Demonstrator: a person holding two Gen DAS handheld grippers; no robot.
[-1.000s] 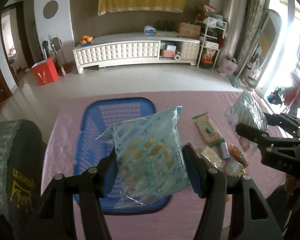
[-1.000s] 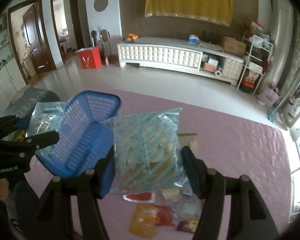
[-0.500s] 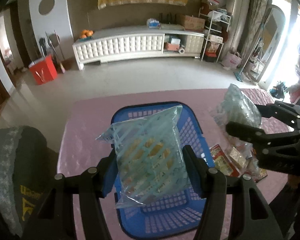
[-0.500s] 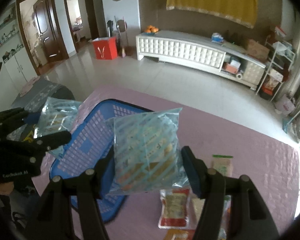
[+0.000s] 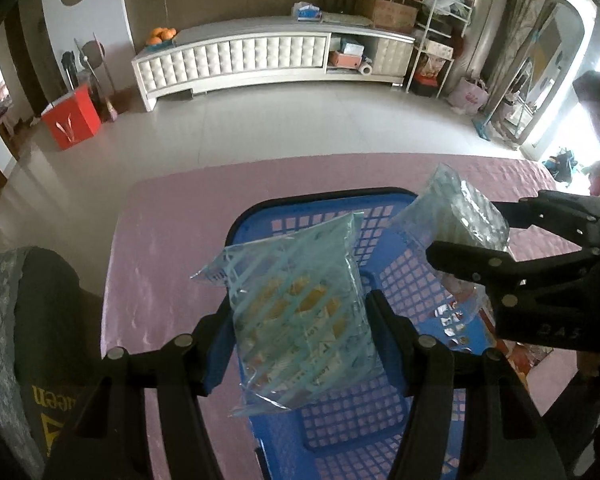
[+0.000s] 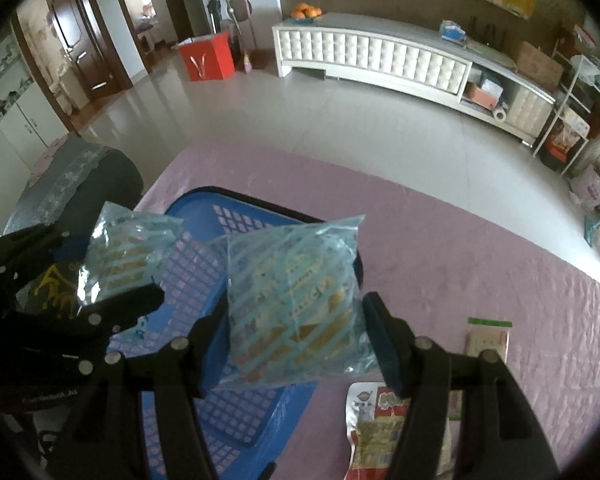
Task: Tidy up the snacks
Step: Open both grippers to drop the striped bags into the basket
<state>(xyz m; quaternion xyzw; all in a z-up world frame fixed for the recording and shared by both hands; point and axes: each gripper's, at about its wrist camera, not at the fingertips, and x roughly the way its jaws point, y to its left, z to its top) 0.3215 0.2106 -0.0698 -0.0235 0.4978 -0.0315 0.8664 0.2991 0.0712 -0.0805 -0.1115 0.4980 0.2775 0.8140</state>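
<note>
My left gripper (image 5: 296,340) is shut on a light-blue striped snack bag (image 5: 296,300) and holds it above the blue plastic basket (image 5: 396,288) on the pink tablecloth. My right gripper (image 6: 296,340) is shut on a second light-blue striped snack bag (image 6: 292,304), above the basket's right rim (image 6: 260,204). In the left wrist view the right gripper (image 5: 480,244) and its bag (image 5: 456,212) hang over the basket's right side. In the right wrist view the left gripper (image 6: 100,264) and its bag (image 6: 128,252) hang over the basket's left side.
Loose snack packs lie on the tablecloth right of the basket: a red and white pack (image 6: 380,424) and a pink pack with a green top (image 6: 488,340). A dark chair back (image 5: 16,340) stands at the table's left edge. The table's far edge (image 5: 300,160) drops to the floor.
Both grippers have moved in over the basket with their bags. The basket now lies under both bags, and the right gripper has come closer to the left one.
</note>
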